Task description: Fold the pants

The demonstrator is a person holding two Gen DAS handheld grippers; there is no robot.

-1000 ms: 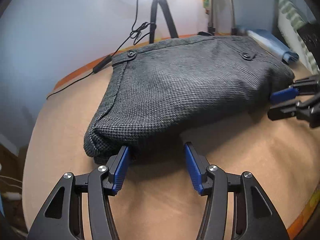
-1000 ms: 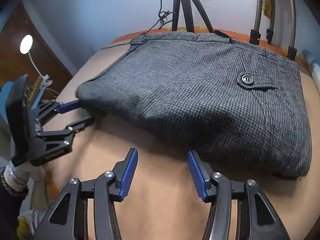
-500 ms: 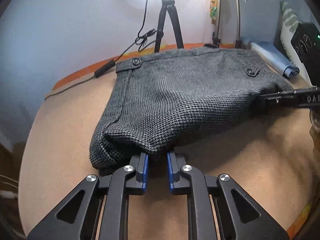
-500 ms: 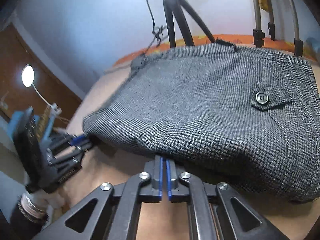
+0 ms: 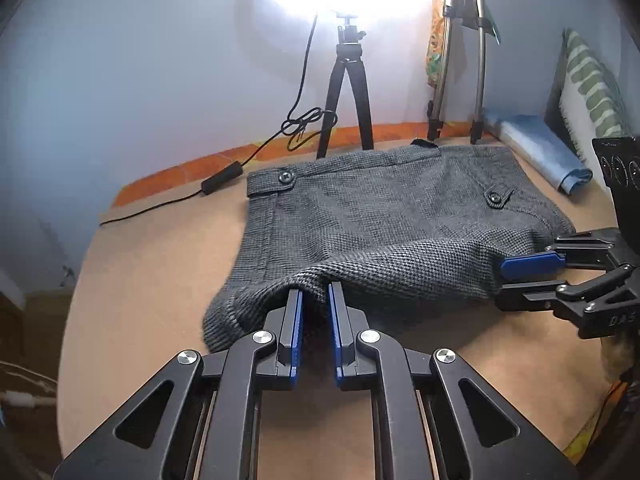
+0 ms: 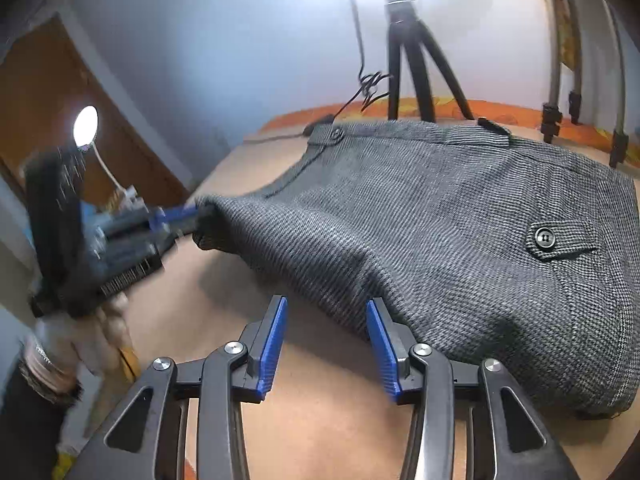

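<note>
Folded grey houndstooth pants (image 5: 384,224) lie on the tan table, waistband toward the far wall. My left gripper (image 5: 316,294) is shut on the near fold of the pants and lifts it slightly. My right gripper (image 6: 326,316) is open at the near edge of the pants (image 6: 460,232), its right finger touching the cloth, nothing held. In the left wrist view the right gripper (image 5: 532,276) shows at the pants' right corner with jaws apart. In the right wrist view the left gripper (image 6: 176,220) is blurred at the pants' left corner.
A black tripod (image 5: 348,92) and a cable with switch (image 5: 222,178) stand behind the pants. Metal stand legs (image 5: 460,80) are at the back right, with folded blue cloth (image 5: 540,152) beside them. The table's orange edge (image 5: 180,176) runs along the back.
My left gripper closed on the pants' near fold and raised it. My right gripper closed half a second ago and has opened again, letting go of the edge.
</note>
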